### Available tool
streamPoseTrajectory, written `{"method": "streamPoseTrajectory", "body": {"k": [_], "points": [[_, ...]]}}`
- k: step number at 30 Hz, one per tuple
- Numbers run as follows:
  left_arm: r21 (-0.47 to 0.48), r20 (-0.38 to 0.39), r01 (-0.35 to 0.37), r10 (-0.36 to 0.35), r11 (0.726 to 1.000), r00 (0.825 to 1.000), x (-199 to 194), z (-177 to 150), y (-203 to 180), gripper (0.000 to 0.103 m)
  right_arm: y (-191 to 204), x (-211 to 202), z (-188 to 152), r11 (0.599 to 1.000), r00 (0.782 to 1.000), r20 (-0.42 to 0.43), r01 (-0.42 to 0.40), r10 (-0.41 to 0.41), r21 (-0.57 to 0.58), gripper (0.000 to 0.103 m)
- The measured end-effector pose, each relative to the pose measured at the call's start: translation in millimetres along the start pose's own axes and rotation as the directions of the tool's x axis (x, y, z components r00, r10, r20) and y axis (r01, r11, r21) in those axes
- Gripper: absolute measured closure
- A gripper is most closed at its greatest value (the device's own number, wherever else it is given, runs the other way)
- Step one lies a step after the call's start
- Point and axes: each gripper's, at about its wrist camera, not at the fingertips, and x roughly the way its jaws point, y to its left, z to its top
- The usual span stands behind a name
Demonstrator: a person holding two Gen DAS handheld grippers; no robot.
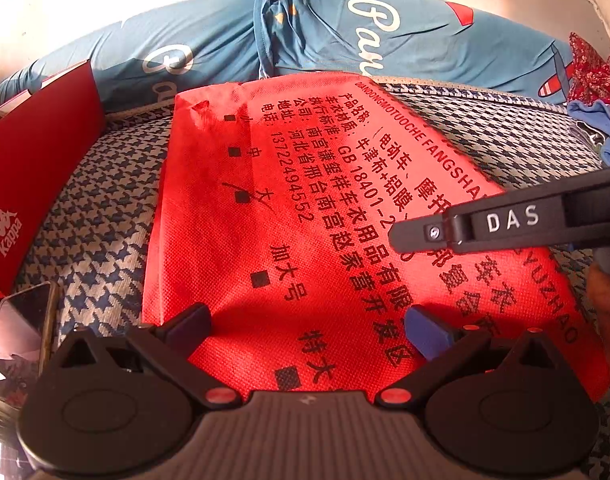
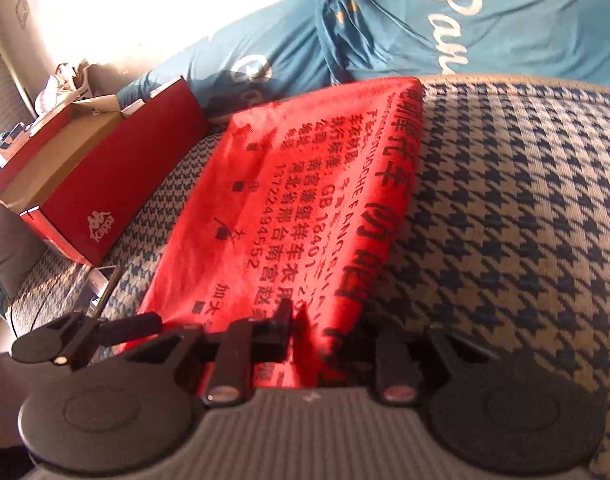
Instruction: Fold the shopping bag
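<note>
The red non-woven shopping bag point(image 1: 289, 208) with black print lies flat on a houndstooth cover. In the left wrist view my left gripper point(image 1: 309, 328) stands wide open over the bag's near end, with a pad on each side and nothing pinched. My right gripper point(image 1: 397, 236) reaches in from the right, its tip over the bag's right half. In the right wrist view the bag point(image 2: 305, 200) has its right edge, printed with large characters, turned up. That edge runs between the jaws of the right gripper point(image 2: 325, 328), which stand a little apart without pressing it. The left gripper point(image 2: 105, 328) shows at the lower left.
A red Kappa shoebox point(image 1: 37, 184) point(image 2: 105, 200) stands open to the left of the bag. A shiny phone-like slab point(image 1: 21, 328) lies by the near left corner. Blue printed bedding point(image 1: 345, 32) is heaped behind. A red patterned cloth point(image 1: 593, 68) sits far right. A hand point(image 1: 605, 292) shows at the right edge.
</note>
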Motion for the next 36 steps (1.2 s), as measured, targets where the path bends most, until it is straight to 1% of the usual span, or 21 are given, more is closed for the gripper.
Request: {"method": "streamPoseTrajectory", "body": {"k": [2, 4, 7, 8, 11, 14, 18, 19, 21, 22, 23, 26, 29, 32, 36], "points": [[-0.001, 0.000, 0.000, 0.000, 1.000, 1.000, 0, 0, 0, 0.000, -2, 1, 0, 1.000, 1.000, 0.000, -0.020, 0.020, 0.019, 0.069], [-0.001, 0.000, 0.000, 0.000, 1.000, 1.000, 0, 0, -1, 0.000, -3, 1, -1, 0.999, 1.000, 0.004, -0.031, 0.031, 0.022, 0.067], [0.001, 0.001, 0.003, -0.003, 1.000, 1.000, 0, 0, 1, 0.000, -1, 3, -2, 1.000, 1.000, 0.006, -0.026, 0.026, 0.005, 0.067], [0.001, 0.000, 0.003, -0.003, 1.000, 1.000, 0, 0, 1, 0.000, -2, 3, -1, 0.999, 0.999, 0.006, -0.032, 0.032, 0.012, 0.065], [0.000, 0.000, 0.004, -0.004, 1.000, 1.000, 0, 0, 1, 0.000, -4, 3, 0, 0.999, 0.999, 0.001, -0.046, 0.046, 0.027, 0.063], [0.000, 0.000, 0.004, -0.004, 1.000, 1.000, 0, 0, 0, 0.000, 2, 3, 0, 0.999, 0.999, -0.002, -0.043, 0.043, -0.014, 0.058], [0.004, 0.000, 0.006, -0.006, 1.000, 1.000, 0, 0, 1, 0.000, 9, 3, 0, 0.998, 1.000, -0.001, -0.021, 0.021, -0.064, 0.058], [0.004, 0.000, 0.006, -0.006, 1.000, 1.000, 0, 0, 1, 0.000, 11, 3, -1, 0.997, 1.000, 0.002, -0.013, 0.013, -0.079, 0.058], [0.004, -0.001, 0.006, -0.006, 1.000, 1.000, 0, 0, 1, 0.000, 14, 3, -1, 0.995, 1.000, 0.009, 0.015, -0.015, -0.100, 0.066], [0.004, -0.001, 0.006, -0.006, 1.000, 1.000, 0, 0, 1, 0.000, 14, 2, 0, 0.994, 0.999, 0.013, 0.030, -0.029, -0.103, 0.076], [0.004, -0.002, 0.006, -0.006, 1.000, 1.000, 0, 0, 1, 0.000, 12, 2, 0, 0.995, 0.999, 0.015, 0.033, -0.032, -0.098, 0.083], [0.003, -0.003, 0.006, -0.006, 1.000, 1.000, 0, 0, 0, 0.000, 9, 0, 2, 0.997, 0.999, 0.019, 0.028, -0.026, -0.078, 0.088], [0.000, -0.004, 0.007, -0.007, 1.000, 1.000, 0, 0, 0, 0.000, 13, -3, 3, 0.994, 0.999, 0.032, 0.040, -0.037, -0.100, 0.091], [-0.007, -0.008, 0.012, -0.012, 1.000, 1.000, 0, 0, 0, 0.000, 17, -8, 3, 0.991, 0.997, 0.049, 0.061, -0.056, -0.118, 0.092], [-0.002, -0.018, 0.023, -0.023, 1.000, 1.000, -1, 1, -3, 0.000, 16, -13, 2, 0.991, 0.996, 0.053, 0.079, -0.074, -0.107, 0.092]]}}
